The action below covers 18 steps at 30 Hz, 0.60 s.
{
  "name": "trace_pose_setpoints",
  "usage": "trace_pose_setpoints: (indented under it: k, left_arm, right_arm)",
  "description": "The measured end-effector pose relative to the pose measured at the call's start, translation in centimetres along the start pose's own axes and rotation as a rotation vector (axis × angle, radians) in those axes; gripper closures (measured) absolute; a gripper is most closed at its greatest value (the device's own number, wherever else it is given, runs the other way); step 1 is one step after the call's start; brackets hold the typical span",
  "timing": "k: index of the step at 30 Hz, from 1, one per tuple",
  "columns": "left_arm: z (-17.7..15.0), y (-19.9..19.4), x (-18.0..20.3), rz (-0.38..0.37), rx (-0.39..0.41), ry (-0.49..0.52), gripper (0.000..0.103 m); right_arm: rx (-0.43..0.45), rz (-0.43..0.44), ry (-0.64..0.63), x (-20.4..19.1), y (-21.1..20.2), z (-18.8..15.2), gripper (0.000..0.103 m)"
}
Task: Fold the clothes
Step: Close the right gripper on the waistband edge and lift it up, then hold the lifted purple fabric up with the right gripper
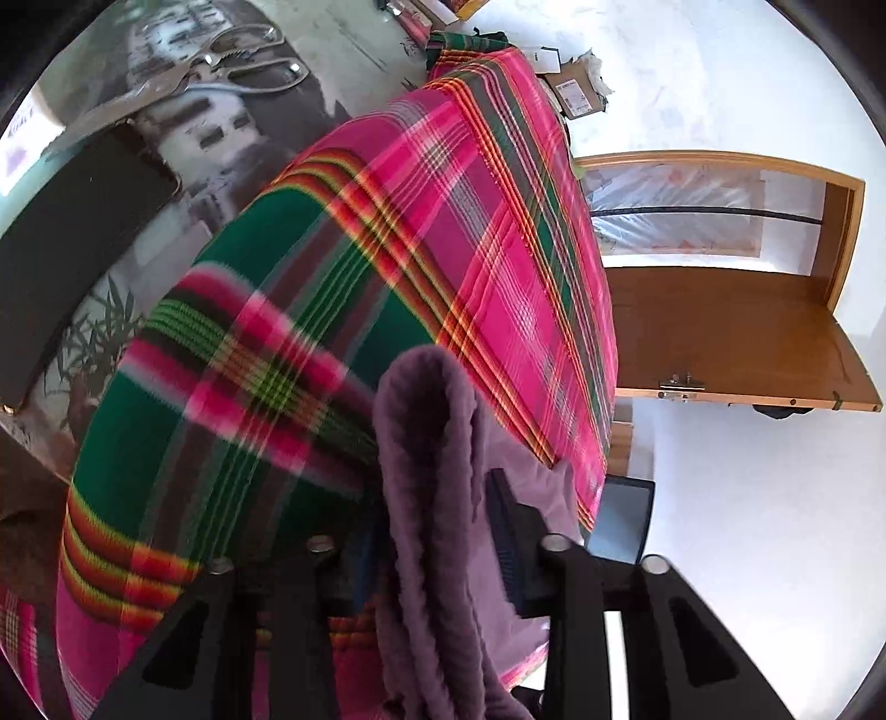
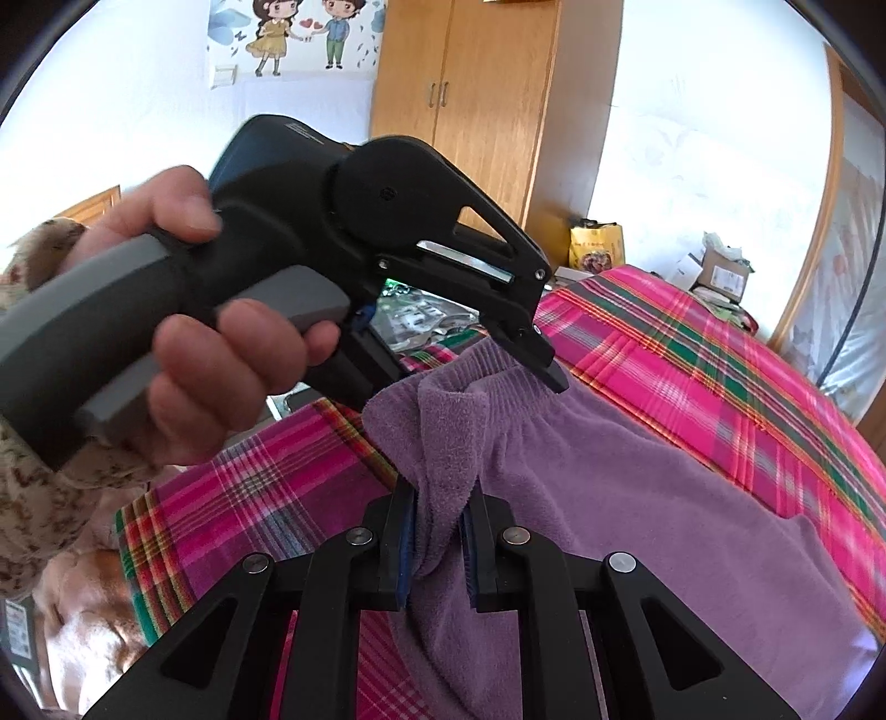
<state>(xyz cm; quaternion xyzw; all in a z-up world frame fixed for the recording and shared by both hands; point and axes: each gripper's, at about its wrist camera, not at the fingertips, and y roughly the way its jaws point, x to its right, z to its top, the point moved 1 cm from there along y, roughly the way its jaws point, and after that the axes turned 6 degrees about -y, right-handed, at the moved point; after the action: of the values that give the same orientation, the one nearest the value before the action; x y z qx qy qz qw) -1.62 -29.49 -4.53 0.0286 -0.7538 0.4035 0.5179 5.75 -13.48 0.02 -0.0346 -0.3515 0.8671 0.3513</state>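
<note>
Purple garment (image 2: 554,471) pinched in right hand-held gripper (image 2: 437,548) — plaid cloth (image 2: 692,354) beneath

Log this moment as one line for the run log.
stage: gathering purple garment | right gripper: shut on it | left gripper: around its edge | surface: plaid sheet

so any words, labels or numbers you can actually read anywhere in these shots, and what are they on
None can be read.
Cardboard box: white shipping label, print too small.
Yellow bag: printed marks, blurred.
Left gripper: small light lettering on its body, too small.
Wall sticker: cartoon couple and hearts, no text seen.
</note>
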Motion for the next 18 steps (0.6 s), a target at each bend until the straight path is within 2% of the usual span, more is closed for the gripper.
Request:
trace_pose_setpoints:
  k: [3, 5, 14, 18]
  left_arm:
    - [-0.3, -0.1, 0.4, 0.017, 0.016, 0.028, 0.081]
    - [-0.6, -0.3, 0.9, 0.023, 0.030, 0.040, 0.082]
    - [-2.9, -1.0, 5.0, 0.036, 0.097, 0.154, 0.084]
    - [-3.7, -0.5, 6.8, 0.043, 0.098, 0.187, 0.084]
  right_arm:
    - [0.006, 0.011, 0.015, 0.2, -0.3, 0.1, 0.089]
    - [0.011, 0.017, 0.026, 0.5, -0.4, 0.0, 0.089]
    - [0.071, 0.022, 0.086, 1.6, -2.5, -0.2, 0.089]
    - [0.106, 0.005, 0.116, 2.7, -3.9, -0.3, 0.090]
